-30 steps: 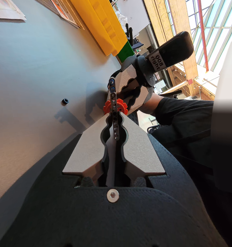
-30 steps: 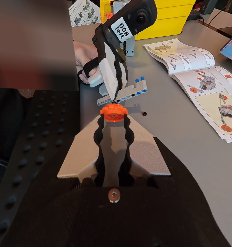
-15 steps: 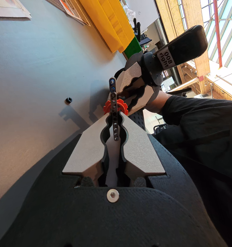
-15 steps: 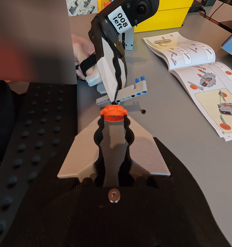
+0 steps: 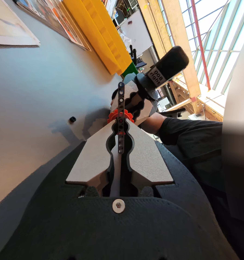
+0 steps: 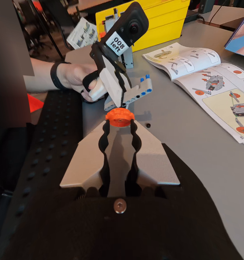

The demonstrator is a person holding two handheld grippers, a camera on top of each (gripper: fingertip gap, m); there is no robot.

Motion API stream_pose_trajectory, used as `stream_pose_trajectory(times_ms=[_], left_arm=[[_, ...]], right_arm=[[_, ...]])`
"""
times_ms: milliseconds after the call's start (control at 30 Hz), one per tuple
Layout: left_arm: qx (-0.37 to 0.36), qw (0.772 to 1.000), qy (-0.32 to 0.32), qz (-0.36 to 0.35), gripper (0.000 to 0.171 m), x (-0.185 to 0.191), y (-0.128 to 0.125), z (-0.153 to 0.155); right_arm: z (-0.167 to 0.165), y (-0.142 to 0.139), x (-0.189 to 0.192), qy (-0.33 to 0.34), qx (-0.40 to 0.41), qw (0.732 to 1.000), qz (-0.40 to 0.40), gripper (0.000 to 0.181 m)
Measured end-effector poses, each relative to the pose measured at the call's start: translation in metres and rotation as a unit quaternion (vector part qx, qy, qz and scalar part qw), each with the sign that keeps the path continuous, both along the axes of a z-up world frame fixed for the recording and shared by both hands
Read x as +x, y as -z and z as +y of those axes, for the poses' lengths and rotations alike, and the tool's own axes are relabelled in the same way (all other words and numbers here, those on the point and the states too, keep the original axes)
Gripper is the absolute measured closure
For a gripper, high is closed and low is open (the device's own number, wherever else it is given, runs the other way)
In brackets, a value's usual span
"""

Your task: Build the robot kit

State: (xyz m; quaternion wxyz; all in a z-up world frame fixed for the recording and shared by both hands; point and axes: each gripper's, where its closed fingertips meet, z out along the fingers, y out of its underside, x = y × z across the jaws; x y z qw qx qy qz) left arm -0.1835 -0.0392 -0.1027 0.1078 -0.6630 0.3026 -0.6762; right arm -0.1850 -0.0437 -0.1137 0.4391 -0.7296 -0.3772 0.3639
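My left gripper [image 5: 120, 121] is shut on a light grey holed beam [image 5: 121, 111] with blue pins at its far end, held above the grey table; the beam [image 6: 132, 95] also shows in the right wrist view, gripped by the left gripper [image 6: 120, 104]. My right gripper [image 6: 119, 122] is shut on an orange gear wheel [image 6: 119, 118] and holds it right against the beam's underside. In the left wrist view the orange wheel [image 5: 113, 117] sits just behind the beam, with the right gripper [image 5: 122, 112] beyond it.
A small black pin [image 6: 148, 125] lies on the table [image 6: 182, 147]; it also shows in the left wrist view [image 5: 72, 119]. An open instruction booklet [image 6: 203, 84] lies to the right. A yellow bin [image 6: 158, 23] and a grey built part [image 6: 127, 59] stand at the back. Less than 4 cm separates the two grippers' tips.
Both grippers have kept their hold. The left gripper with the beam has tilted and shifted slightly, and the orange wheel stays pressed at the beam.
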Motion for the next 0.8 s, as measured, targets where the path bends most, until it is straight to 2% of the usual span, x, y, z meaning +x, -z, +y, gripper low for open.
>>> stream_pose_trajectory(times_ms=[100, 167, 333, 467, 533, 633, 800], left_arm=[[-0.008, 1.000, 0.008, -0.013, 0.160, -0.002, -0.007, -0.001], [0.001, 1.000, 0.004, -0.004, 0.166, -0.005, -0.004, 0.000], [0.006, 1.000, -0.001, -0.006, 0.166, -0.007, -0.006, -0.001], [0.004, 0.999, -0.028, -0.022, 0.171, -0.012, -0.013, 0.008], [0.005, 0.999, -0.044, -0.024, 0.165, -0.014, -0.015, 0.013], [0.055, 0.997, -0.061, -0.002, 0.154, -0.012, -0.014, 0.013], [0.198, 0.978, -0.044, 0.048, 0.138, -0.001, -0.008, -0.005]], right_arm=[[0.001, -0.005, 0.003, 0.004, -0.001, 1.000, 0.017, 0.152], [-0.001, -0.006, 0.006, 0.003, -0.008, 1.000, 0.025, 0.152], [-0.004, -0.005, 0.014, 0.003, -0.017, 1.000, 0.026, 0.152], [-0.001, -0.004, 0.023, 0.022, -0.039, 0.998, 0.035, 0.152], [0.001, -0.003, 0.028, 0.030, -0.057, 0.997, 0.044, 0.152], [0.002, -0.005, 0.029, 0.027, -0.058, 0.997, 0.045, 0.152], [-0.010, -0.004, 0.025, -0.012, -0.098, 0.994, 0.037, 0.152]])
